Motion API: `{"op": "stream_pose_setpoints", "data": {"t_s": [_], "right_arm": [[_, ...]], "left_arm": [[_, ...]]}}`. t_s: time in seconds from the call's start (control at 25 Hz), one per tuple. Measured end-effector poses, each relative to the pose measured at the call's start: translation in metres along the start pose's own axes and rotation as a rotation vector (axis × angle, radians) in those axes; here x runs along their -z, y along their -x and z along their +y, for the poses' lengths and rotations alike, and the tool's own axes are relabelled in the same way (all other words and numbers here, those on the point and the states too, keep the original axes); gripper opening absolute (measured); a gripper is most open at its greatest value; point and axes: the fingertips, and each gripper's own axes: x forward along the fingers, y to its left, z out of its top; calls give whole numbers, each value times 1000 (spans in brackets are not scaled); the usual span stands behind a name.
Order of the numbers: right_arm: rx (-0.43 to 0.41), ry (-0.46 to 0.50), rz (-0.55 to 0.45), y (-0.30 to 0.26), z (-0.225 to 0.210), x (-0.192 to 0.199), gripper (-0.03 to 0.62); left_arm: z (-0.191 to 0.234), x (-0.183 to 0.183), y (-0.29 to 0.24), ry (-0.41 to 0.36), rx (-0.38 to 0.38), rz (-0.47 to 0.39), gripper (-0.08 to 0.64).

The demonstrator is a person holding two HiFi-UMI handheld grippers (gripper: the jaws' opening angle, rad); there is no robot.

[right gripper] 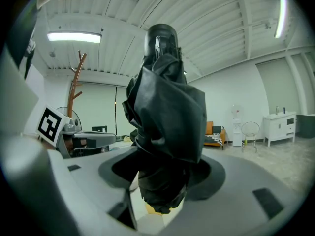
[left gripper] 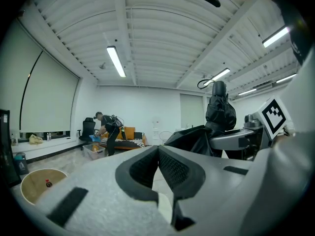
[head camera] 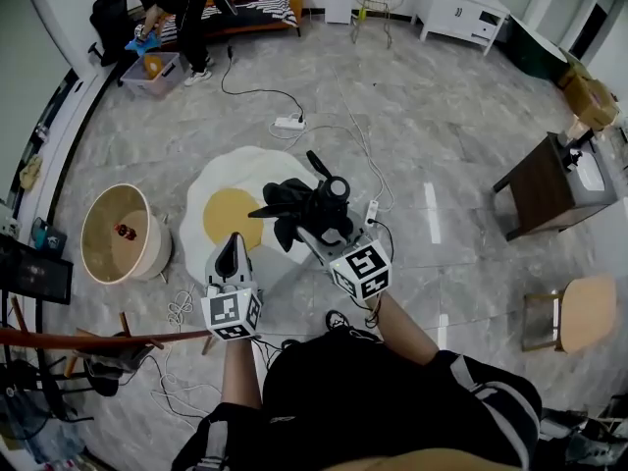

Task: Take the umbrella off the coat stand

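The right claw (right gripper: 162,181) clamps the black folded fabric umbrella (right gripper: 167,107) around its crumpled, glossy bundle and holds it upright in the air, well apart from the brown wooden coat stand (right gripper: 76,82). The left claw (left gripper: 157,154) is closed and empty.

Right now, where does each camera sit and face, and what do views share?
Head view: on the person's head, steeply down at the floor; both forearms, left gripper, right gripper.
Left gripper view: rides that gripper, looks level over its shut, empty jaws.
Right gripper view: rides that gripper, along jaws clamped on the umbrella.
Shared: all three show the umbrella.
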Motion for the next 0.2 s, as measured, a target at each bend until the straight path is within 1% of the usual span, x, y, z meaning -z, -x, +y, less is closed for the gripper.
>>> {"op": "stream_pose_setpoints", "data": {"t_s": [0.2], "right_arm": [[8, -25, -13, 1, 0, 6, 259]], "left_arm": [[-1, 7, 2, -7, 7, 15, 0]]}}
